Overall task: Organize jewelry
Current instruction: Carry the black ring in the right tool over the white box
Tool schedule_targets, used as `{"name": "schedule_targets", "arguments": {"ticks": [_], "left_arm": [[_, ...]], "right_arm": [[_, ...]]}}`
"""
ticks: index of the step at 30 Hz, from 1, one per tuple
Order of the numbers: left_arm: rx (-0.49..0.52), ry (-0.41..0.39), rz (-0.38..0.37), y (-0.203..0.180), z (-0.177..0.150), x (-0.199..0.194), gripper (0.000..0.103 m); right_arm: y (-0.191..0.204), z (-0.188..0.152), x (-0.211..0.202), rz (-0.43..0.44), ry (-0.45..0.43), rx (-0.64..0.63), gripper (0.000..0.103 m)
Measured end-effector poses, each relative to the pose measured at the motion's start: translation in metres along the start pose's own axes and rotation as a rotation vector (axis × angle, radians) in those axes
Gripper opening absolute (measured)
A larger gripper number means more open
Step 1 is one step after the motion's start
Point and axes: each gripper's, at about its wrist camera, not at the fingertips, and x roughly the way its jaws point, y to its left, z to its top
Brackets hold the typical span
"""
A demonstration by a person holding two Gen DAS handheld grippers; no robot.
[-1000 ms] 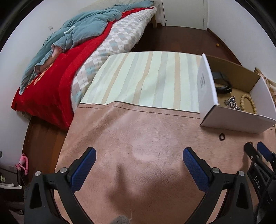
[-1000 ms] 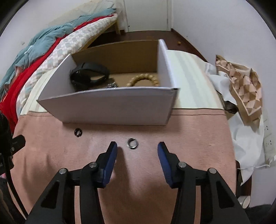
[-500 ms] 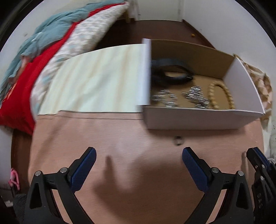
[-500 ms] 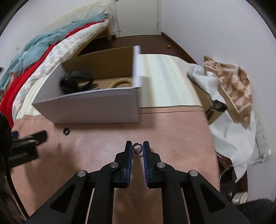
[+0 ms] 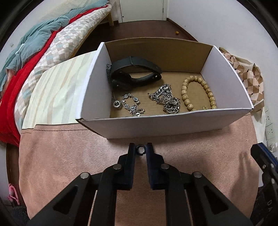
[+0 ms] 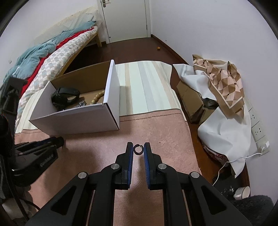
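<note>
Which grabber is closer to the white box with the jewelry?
Left. The left gripper sits just in front of the white box, pinching a small ring. The right gripper is farther off, beyond the box's right corner.

Left wrist view: sits behind the left tongs, looks forward and down into the open white cardboard box, close to its near wall.
Right wrist view: sits behind the right tongs, faces the same way from further right, box off to the left, less near.
Shared ground: pink plush cover, striped cream cloth, the box, the bed with the red blanket, white door.
Cross-sighting: each view catches the other tongs at its edge.
</note>
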Motion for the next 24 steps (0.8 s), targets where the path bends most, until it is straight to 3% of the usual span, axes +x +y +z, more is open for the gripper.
{"name": "schedule_targets", "arguments": {"ticks": [6,13,19,24], "left_arm": [[0.005,-0.025,-0.013,0.003,-0.003,-0.012,0.010],[-0.017,-0.083,-0.080,0.015,0.002,-0.059,0.010],[-0.027,-0.100,-0.168,0.029,0.047,-0.086,0.010],[-0.006,-0.067,-0.168,0.036,0.085,-0.069,0.010]], "right_arm": [[0.002,0.002,-0.009,0.008,-0.016,0.000,0.013],[0.004,0.008,-0.032,0.046,-0.046,0.011,0.013],[0.013,0.041,-0.049,0.146,-0.070,0.034,0.013],[0.031,0.090,-0.031,0.203,-0.053,0.005,0.013]]}}
